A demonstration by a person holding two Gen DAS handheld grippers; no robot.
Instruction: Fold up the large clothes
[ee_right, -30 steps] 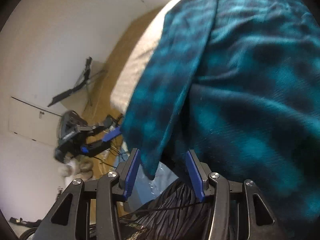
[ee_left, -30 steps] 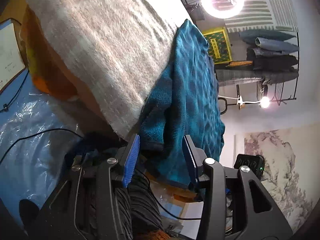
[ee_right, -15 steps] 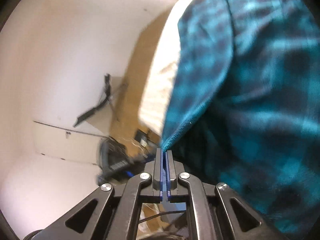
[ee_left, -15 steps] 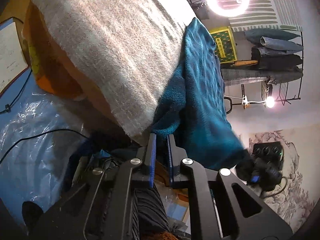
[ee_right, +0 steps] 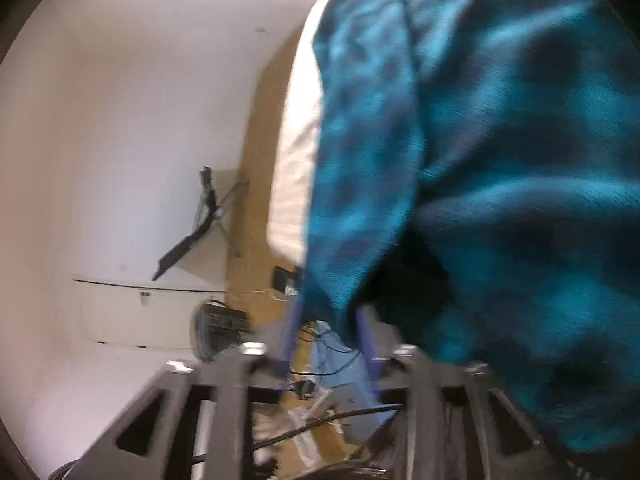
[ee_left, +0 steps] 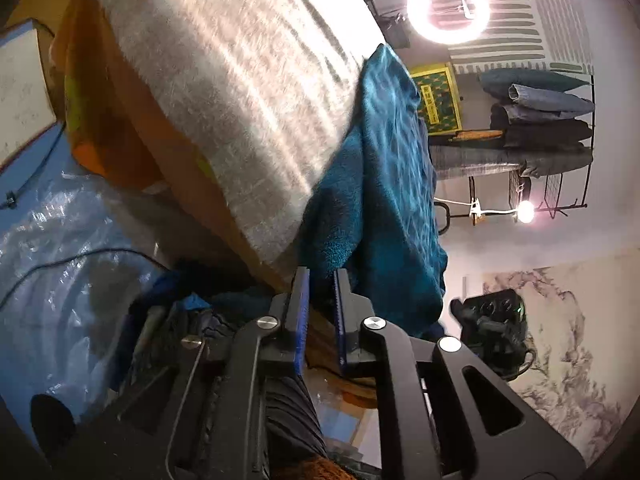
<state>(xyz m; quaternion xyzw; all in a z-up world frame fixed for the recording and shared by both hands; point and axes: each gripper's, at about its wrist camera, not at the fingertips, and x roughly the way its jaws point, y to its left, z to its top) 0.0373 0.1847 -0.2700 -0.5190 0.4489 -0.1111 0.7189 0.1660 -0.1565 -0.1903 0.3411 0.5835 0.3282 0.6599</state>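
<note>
A teal patterned garment [ee_left: 384,184] hangs over the edge of a table covered by a pale woven cloth [ee_left: 248,80]. My left gripper [ee_left: 320,276] has its blue-padded jaws narrowly parted around the garment's lower edge; I cannot tell if they pinch it. In the right wrist view the same garment [ee_right: 500,160] fills the right half, blurred. My right gripper [ee_right: 328,320] stands open with a hanging corner of the garment between its fingers [ee_right: 290,332].
Orange fabric [ee_left: 120,128] and blue plastic sheeting [ee_left: 60,240] lie under the table's edge. A ring light [ee_left: 448,10] and a rack of folded clothes [ee_left: 540,120] stand behind. A white wall [ee_right: 120,140], a tripod [ee_right: 192,232] and cables show on the right gripper's side.
Both grippers closed on the garment's edge half a second ago. The right gripper has since opened wide; the left jaws have parted slightly. The right view is blurred by motion.
</note>
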